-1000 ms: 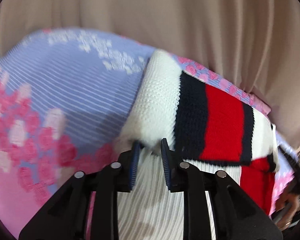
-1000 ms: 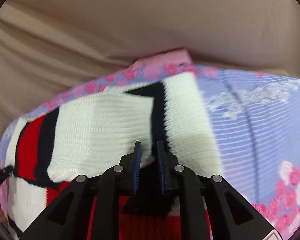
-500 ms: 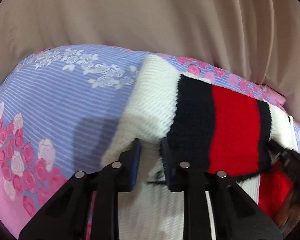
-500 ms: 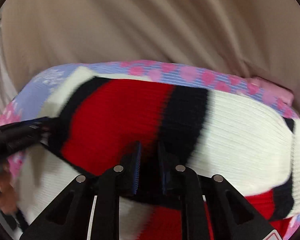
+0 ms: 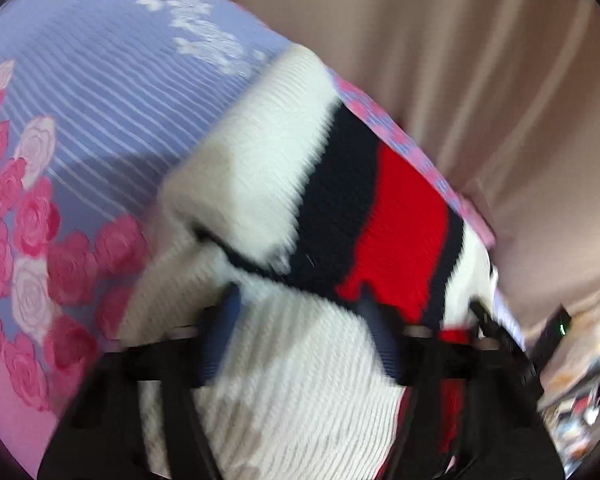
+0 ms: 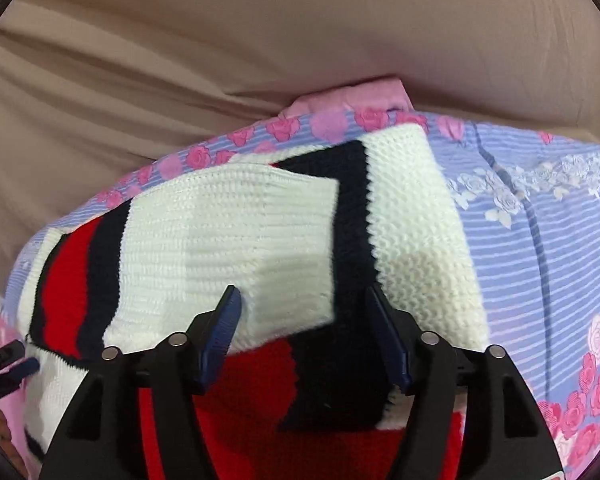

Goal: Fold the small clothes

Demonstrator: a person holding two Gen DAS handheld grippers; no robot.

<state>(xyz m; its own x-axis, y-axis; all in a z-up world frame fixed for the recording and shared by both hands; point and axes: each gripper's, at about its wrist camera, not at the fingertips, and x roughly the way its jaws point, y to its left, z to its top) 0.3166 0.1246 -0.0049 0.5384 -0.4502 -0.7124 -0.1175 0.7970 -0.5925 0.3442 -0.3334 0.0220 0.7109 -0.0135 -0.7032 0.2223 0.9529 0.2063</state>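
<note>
A knitted sweater [image 5: 308,184] in white, navy and red stripes lies folded on a floral bedspread [image 5: 84,112]. Its folded-over upper layer rests across the lower white part. My left gripper [image 5: 300,312] is open, its blue-padded jaws spread just above the white knit near the fold's front edge. In the right wrist view the same sweater [image 6: 228,240] lies folded, and my right gripper [image 6: 304,312] is open over its front edge, holding nothing. The left gripper's tip [image 6: 8,360] shows at the far left edge.
The bedspread [image 6: 540,240] is lilac with white stripes and pink roses. A beige curtain [image 5: 460,60] hangs close behind the bed's far edge. Cluttered items [image 5: 572,400] show at the far right.
Both grippers have opened and let go of the sweater edge they were pinching. The upper layer now lies folded over the lower part. The left view is blurred by motion.
</note>
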